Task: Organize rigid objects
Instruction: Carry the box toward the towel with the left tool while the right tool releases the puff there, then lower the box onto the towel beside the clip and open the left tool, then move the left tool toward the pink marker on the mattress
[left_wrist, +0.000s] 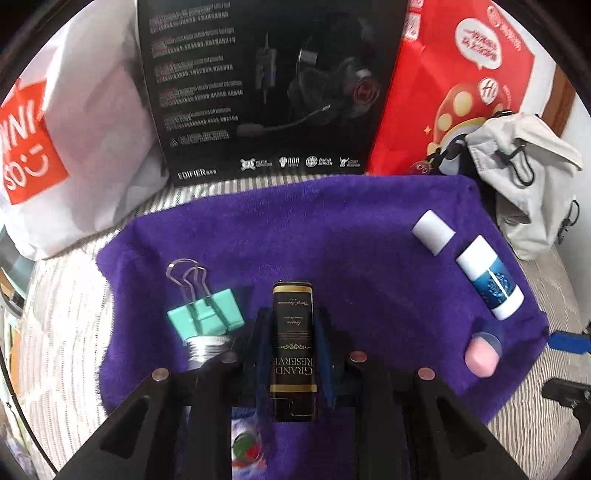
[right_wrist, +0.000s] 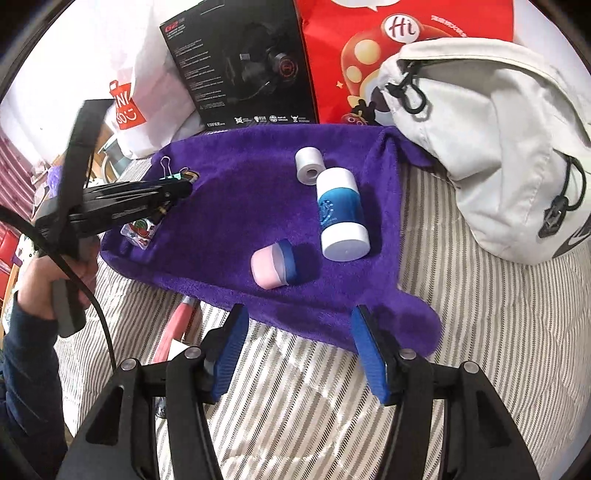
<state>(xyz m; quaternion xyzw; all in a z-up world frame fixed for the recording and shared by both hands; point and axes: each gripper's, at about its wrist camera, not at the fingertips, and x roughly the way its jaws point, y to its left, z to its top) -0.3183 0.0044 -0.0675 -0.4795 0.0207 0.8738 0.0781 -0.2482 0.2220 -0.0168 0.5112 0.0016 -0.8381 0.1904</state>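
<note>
So far we have only the black box (left_wrist: 293, 350) pinched in our left gripper (left_wrist: 293, 332), while our right gripper (right_wrist: 299, 354) hangs spread short of the pink cap (right_wrist: 271, 264) and blue-white bottle (right_wrist: 341, 214) ahead on the purple towel (right_wrist: 240, 206).

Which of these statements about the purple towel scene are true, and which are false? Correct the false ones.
1. The left hand-held gripper is shut on a black box. True.
2. The right hand-held gripper holds the pink jar. False: it is open and holds nothing; the jar lies on the purple towel.
3. The white cap is off the blue-and-white bottle. True.
4. The green binder clip lies on the grey backpack. False: it lies on the towel.
</note>
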